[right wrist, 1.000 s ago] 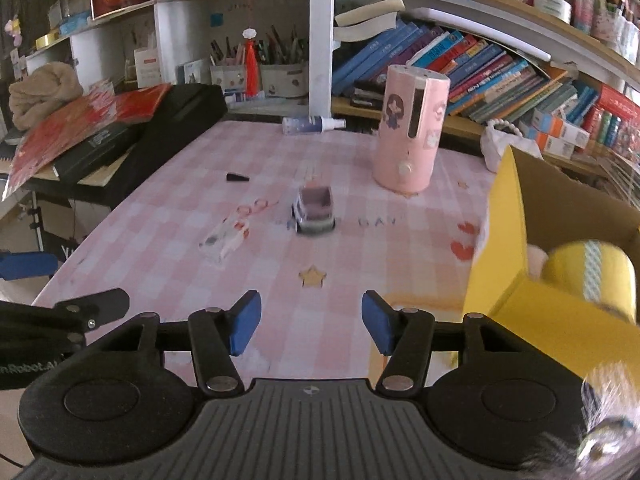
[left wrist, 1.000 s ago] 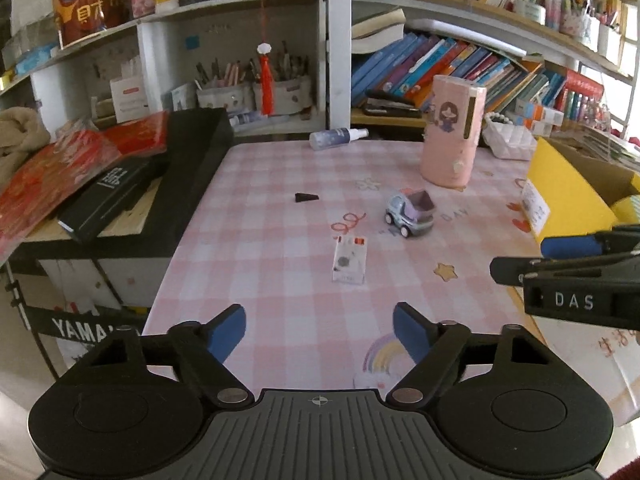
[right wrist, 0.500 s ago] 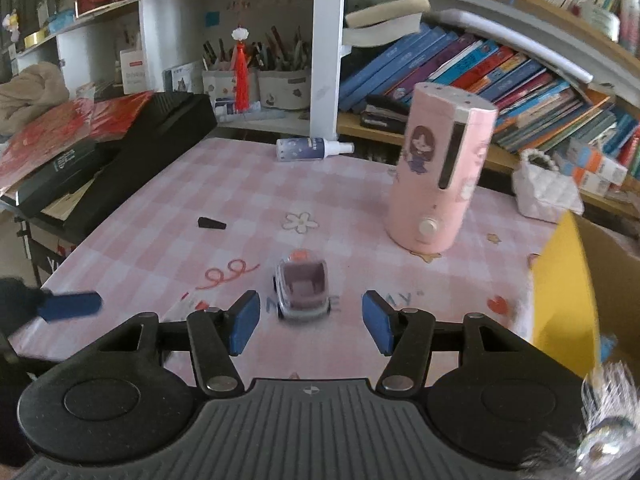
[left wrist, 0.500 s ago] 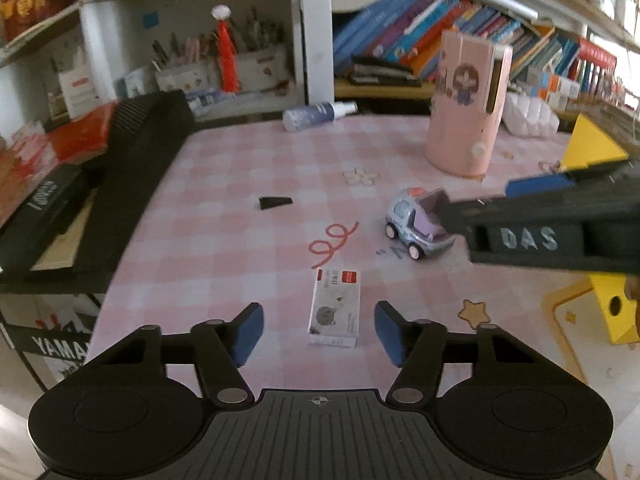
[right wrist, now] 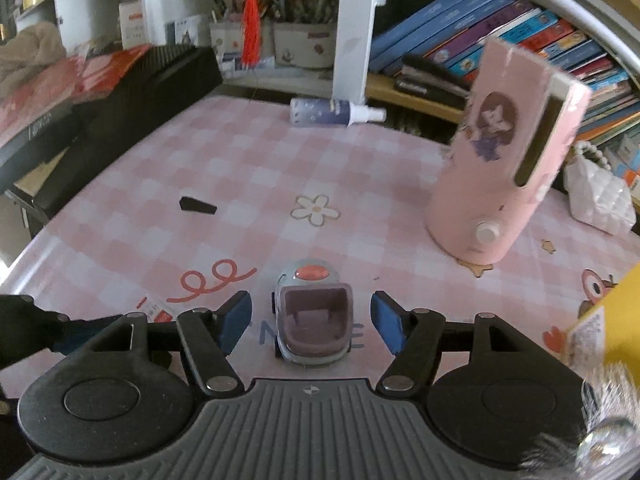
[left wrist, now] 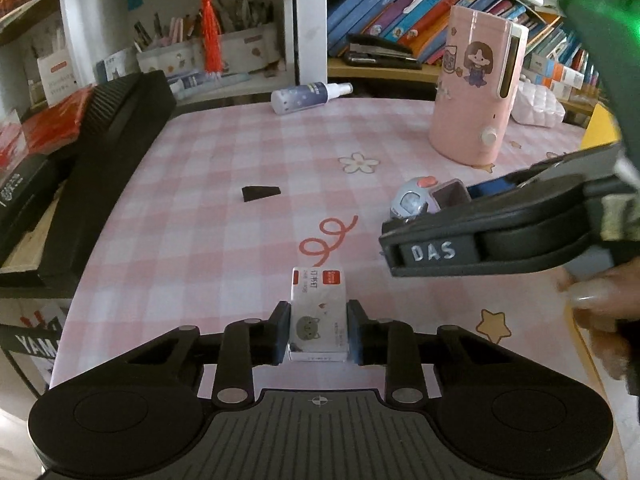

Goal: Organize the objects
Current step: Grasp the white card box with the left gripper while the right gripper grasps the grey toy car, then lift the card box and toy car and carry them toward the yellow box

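Note:
My left gripper (left wrist: 319, 334) is shut on a small white staple box (left wrist: 318, 312) that rests on the pink checked table (left wrist: 224, 168). My right gripper (right wrist: 311, 320) is open, its blue pads on either side of a small grey-purple toy truck (right wrist: 310, 322) without touching it. In the left wrist view the right gripper (left wrist: 472, 240) crosses from the right and partly hides the toy truck (left wrist: 416, 200). A corner of the staple box (right wrist: 154, 310) shows in the right wrist view.
A tall pink humidifier (right wrist: 504, 152) stands at the back right. A spray bottle (right wrist: 332, 114) lies at the far edge. A small black wedge (right wrist: 196, 205) lies left of centre. A black keyboard case (left wrist: 108, 152) borders the left. A yellow box (right wrist: 616, 312) is at the right.
My left gripper moved forward and closed on the staple box. My right gripper moved forward and down until the toy truck sits between its open fingers.

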A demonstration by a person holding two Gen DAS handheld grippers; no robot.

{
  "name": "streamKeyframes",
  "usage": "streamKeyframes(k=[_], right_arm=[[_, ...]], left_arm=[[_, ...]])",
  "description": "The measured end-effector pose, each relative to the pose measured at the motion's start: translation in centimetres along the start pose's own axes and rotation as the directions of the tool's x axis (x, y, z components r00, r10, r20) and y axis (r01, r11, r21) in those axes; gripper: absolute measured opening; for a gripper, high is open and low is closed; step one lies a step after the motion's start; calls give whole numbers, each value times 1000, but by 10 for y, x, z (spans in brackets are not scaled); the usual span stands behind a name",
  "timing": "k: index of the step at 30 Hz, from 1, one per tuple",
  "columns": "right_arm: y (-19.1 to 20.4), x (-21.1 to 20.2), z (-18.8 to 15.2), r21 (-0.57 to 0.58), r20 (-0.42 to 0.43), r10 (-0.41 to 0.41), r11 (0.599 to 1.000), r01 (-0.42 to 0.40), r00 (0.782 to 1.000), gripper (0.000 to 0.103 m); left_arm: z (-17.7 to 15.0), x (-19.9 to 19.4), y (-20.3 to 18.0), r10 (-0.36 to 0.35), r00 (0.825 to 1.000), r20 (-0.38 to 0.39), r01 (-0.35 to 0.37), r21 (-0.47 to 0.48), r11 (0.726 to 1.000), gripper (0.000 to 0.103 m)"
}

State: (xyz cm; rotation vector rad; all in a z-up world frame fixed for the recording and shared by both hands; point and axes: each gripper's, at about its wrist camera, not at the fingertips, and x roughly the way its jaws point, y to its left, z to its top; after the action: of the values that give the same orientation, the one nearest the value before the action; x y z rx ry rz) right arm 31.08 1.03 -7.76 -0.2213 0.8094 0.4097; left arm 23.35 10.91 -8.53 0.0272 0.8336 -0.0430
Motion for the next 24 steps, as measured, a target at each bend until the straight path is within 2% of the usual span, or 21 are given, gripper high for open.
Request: streamKeyframes(k=[2,6,12,17,24], right_arm=[[0,8,-1,-2,-19,4,1000,-4,1000,60],[-2,14,-2,5,-6,24,1000,-24,1000,41],[-5,2,-1,39,13,26,999,-27,1000,40],[-11,-28,-6,88,45,34,995,-38,998,40],[-10,-74,-24,81,72,35,996,-41,997,40]], left_arm=[[0,-2,5,3,1000,-2,-3,-25,1000,27],[-1,-12,15,-6,1000,0,6,-80,997,27],[-3,-33,27,-24,999,24,27,-143,989,27],[-8,-55,31,-51,998,47,58,-174,983,27],[-22,-90,34,-84,993,87,100,-197,975,27]])
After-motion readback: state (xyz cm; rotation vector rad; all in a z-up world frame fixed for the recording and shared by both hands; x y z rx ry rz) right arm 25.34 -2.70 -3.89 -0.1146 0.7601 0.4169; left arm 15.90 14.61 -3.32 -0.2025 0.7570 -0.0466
